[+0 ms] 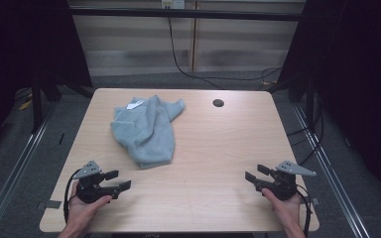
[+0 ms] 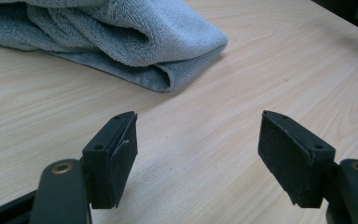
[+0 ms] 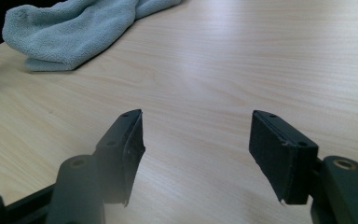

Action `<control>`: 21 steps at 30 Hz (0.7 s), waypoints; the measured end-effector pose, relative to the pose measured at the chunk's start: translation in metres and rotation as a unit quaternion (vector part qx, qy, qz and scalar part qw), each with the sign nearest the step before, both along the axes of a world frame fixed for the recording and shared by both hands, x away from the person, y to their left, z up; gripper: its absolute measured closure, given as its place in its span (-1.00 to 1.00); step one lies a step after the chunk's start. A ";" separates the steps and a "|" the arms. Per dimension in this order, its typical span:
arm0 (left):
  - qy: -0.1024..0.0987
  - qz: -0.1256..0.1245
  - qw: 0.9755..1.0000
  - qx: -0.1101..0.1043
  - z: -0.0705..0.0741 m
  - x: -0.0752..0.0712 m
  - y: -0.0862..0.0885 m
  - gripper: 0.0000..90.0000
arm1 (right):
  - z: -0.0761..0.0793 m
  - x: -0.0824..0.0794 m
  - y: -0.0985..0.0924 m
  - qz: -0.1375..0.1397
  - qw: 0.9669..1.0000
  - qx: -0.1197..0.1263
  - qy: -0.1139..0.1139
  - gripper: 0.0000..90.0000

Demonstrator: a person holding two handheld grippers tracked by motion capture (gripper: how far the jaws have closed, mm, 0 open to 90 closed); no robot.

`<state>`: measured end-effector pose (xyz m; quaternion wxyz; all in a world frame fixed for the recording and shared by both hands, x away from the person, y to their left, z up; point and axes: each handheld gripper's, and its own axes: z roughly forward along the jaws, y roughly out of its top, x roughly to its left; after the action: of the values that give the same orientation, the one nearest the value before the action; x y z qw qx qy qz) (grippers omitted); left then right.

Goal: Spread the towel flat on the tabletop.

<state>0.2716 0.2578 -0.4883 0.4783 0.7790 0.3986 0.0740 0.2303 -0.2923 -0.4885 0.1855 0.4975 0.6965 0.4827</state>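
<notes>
A crumpled light grey-blue towel (image 1: 146, 129) lies on the left half of the wooden table (image 1: 213, 148), with a white label at its far edge. My left gripper (image 1: 118, 180) rests near the front left corner, jaws open and empty, pointing toward the towel (image 2: 121, 37), which lies a short way ahead of it. My right gripper (image 1: 254, 173) sits near the front right corner, open and empty. In the right gripper view the towel (image 3: 70, 28) lies far off at the upper left, beyond the right gripper (image 3: 196, 135). The left gripper (image 2: 198, 140) hovers just over bare wood.
A round cable hole (image 1: 218, 103) sits in the table's far right part. Black cables (image 1: 188, 64) trail on the floor behind the table. Dark curtains and metal frame rails flank both sides.
</notes>
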 end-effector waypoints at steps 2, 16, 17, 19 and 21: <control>-0.002 0.000 1.000 0.001 -0.001 0.001 0.000 -0.37 | 0.001 -0.001 0.001 0.005 1.000 -0.002 0.007 -0.15; -0.004 0.022 1.000 -0.006 0.004 0.005 0.004 -0.32 | 0.000 -0.004 0.006 0.030 0.999 0.000 0.026 -0.23; -0.002 0.025 1.000 -0.003 0.006 0.004 0.005 -0.30 | 0.001 -0.006 0.007 0.031 0.999 -0.002 0.024 -0.24; -0.005 0.030 0.999 -0.013 0.013 0.001 0.009 -0.30 | 0.002 -0.008 0.008 0.036 0.999 -0.005 0.022 -0.25; -0.011 0.029 0.999 -0.014 0.017 0.002 0.011 -0.27 | 0.004 -0.011 0.011 0.038 0.999 -0.009 0.020 -0.26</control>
<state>0.2735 0.2690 -0.4712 0.4915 0.7595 0.4163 0.0906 0.2196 -0.2817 -0.4841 0.1577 0.4789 0.7228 0.4726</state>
